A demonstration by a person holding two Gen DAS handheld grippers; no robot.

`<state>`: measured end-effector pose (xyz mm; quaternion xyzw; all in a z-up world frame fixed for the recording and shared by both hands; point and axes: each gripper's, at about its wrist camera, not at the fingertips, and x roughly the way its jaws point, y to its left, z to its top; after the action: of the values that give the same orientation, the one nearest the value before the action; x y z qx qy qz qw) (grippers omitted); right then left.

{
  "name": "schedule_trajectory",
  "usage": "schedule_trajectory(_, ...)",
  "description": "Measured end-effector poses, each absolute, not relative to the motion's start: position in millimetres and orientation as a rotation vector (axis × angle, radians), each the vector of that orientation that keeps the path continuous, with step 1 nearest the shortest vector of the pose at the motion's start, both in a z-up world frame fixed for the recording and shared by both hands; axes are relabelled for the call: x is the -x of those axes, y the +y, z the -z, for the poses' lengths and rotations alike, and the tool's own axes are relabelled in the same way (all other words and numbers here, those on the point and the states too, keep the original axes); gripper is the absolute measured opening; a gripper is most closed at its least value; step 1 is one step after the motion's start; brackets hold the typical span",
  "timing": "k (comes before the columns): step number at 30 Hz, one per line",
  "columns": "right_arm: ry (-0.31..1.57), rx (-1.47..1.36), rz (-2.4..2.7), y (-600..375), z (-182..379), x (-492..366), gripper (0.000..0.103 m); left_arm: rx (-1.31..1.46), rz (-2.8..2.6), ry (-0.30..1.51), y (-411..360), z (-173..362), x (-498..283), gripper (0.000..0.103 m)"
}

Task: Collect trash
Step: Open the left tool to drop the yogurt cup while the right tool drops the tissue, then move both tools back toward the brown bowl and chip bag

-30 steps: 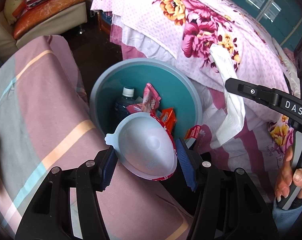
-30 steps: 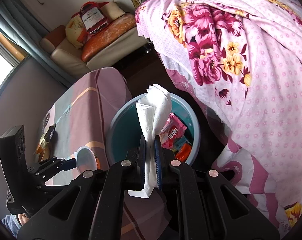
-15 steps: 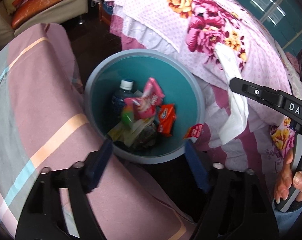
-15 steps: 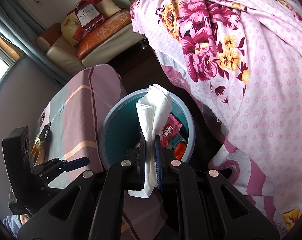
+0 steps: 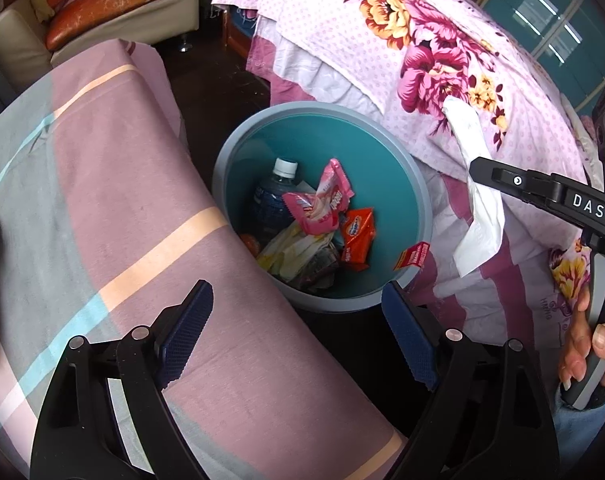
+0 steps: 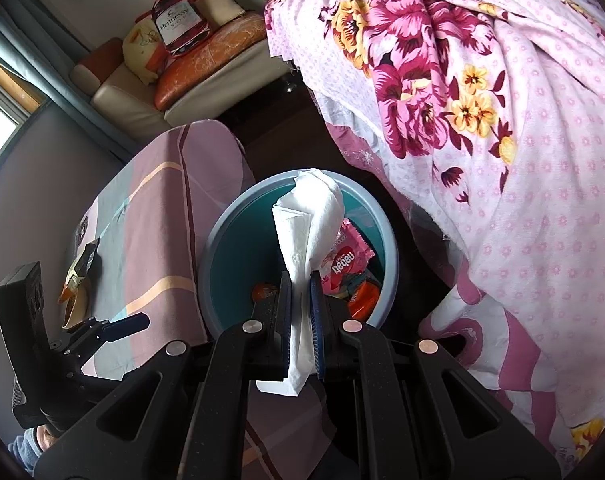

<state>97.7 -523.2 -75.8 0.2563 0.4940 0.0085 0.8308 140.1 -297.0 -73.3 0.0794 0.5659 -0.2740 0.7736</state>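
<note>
A blue round bin (image 5: 318, 107) stands on the dark floor between a striped cloth surface and a bed. Inside lie a bottle (image 5: 276, 192), a pink wrapper (image 5: 322, 204) and an orange wrapper (image 5: 356, 234); a small red wrapper (image 5: 412, 255) hangs at the rim. My left gripper (image 5: 296, 300) hovers over the bin's near rim, its jaws opening wide with nothing between them. My right gripper (image 6: 300, 280) is shut on a white tissue (image 6: 310, 216), held above the bin (image 6: 206, 264). In the left wrist view the tissue (image 5: 478, 208) dangles right of the bin.
The striped pink and grey cloth surface (image 5: 102, 200) borders the bin's left side, with small items (image 6: 78, 276) on its far part. A floral bedspread (image 5: 422, 40) hangs down on the right. A sofa (image 5: 102, 12) with cushions is at the back. A hand (image 5: 586, 344) grips the right tool.
The white bowl-shaped lid held in my left gripper a second ago is gone from the jaws, which have spread wide. The right gripper keeps hold of the tissue over the bin.
</note>
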Motion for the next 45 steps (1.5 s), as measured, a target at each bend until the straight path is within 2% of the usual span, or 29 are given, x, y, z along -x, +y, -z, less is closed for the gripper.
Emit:
schedule_trajectory(4, 1.057, -0.526, -0.024, -516.3, 74.8, -102.3, 0.013, -0.154, 0.599, 1.215, -288.0, 71.1, -135.8, 0.090)
schedule_trajectory(6, 1.055, -0.520, -0.020, -513.5, 73.9, -102.8, 0.026, -0.149, 0.601, 1.213, -281.4, 71.6, -132.6, 0.090)
schedule_trajectory(7, 1.052, -0.514, -0.017, -511.7, 73.3, -103.2, 0.042, -0.146, 0.601, 1.214, -278.6, 72.2, -131.8, 0.090)
schedule_trajectory(8, 1.049, -0.510, -0.016, -509.6, 72.5, -103.8, 0.049, -0.141, 0.599, 1.216, -274.6, 73.1, -130.9, 0.090)
schedule_trajectory(12, 1.055, -0.510, -0.017, -503.7, 72.0, -106.3, 0.054, -0.121, 0.584, 1.228, -261.2, 77.0, -130.7, 0.090)
schedule_trajectory(16, 1.066, -0.515, -0.019, -500.2, 70.6, -108.5, 0.072, -0.087, 0.569, 1.241, -249.4, 79.4, -133.0, 0.090)
schedule_trajectory(32, 1.105, -0.465, -0.029, -461.8, 53.6, -108.1, 0.075, -0.026, 0.566, 1.210, -215.7, 67.2, -125.4, 0.091)
schedule_trajectory(45, 1.104, -0.367, -0.086, -399.2, 25.8, -110.1, 0.077, 0.078, 0.514, 1.153, -156.0, 50.4, -116.8, 0.093)
